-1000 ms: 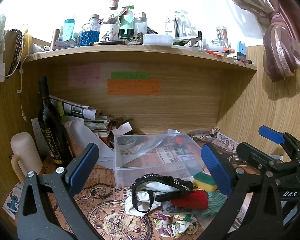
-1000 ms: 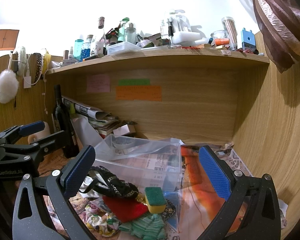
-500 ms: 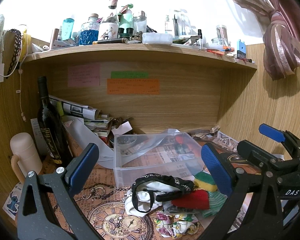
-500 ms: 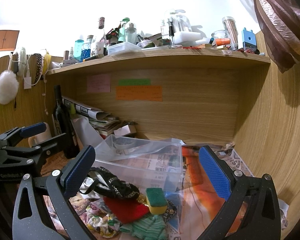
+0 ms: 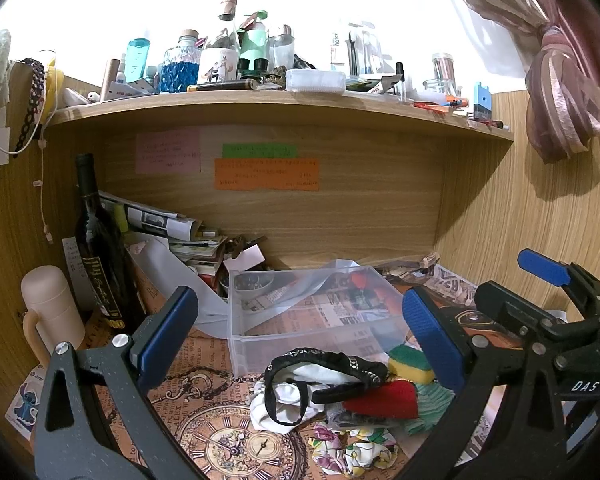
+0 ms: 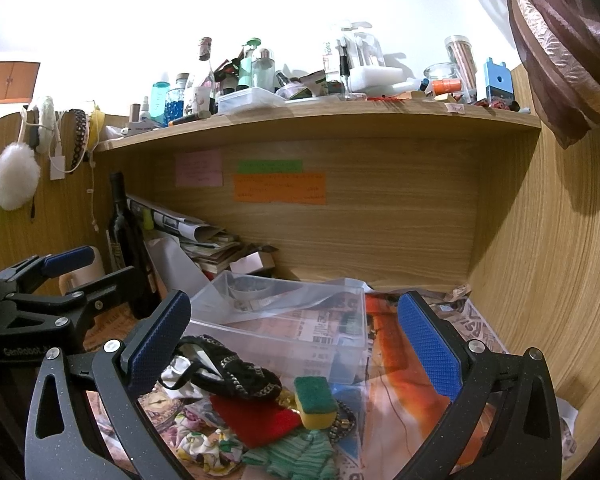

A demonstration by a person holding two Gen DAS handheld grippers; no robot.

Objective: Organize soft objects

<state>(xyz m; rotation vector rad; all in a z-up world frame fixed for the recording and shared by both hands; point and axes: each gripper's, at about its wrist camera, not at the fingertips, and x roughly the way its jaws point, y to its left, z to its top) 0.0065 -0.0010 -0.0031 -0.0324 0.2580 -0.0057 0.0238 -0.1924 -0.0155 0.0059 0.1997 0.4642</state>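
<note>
A heap of soft things lies on the desk in front of a clear plastic bin (image 5: 312, 316) (image 6: 284, 320): black-trimmed white cloth (image 5: 300, 392) (image 6: 228, 372), red cloth (image 5: 384, 400) (image 6: 256, 416), green-and-yellow sponge (image 5: 410, 364) (image 6: 316, 400), green knit cloth (image 5: 432, 404) (image 6: 296, 452) and floral fabric (image 5: 352, 448) (image 6: 200, 440). My left gripper (image 5: 300, 336) is open and empty above the heap. My right gripper (image 6: 296, 340) is open and empty above the heap too; it also shows in the left wrist view (image 5: 540, 320).
A dark wine bottle (image 5: 100, 248) and a cream mug (image 5: 52, 316) stand at the left. Stacked papers (image 5: 180, 240) lie behind the bin. A cluttered shelf (image 5: 280, 96) hangs overhead. A wooden wall (image 6: 540, 260) closes the right side.
</note>
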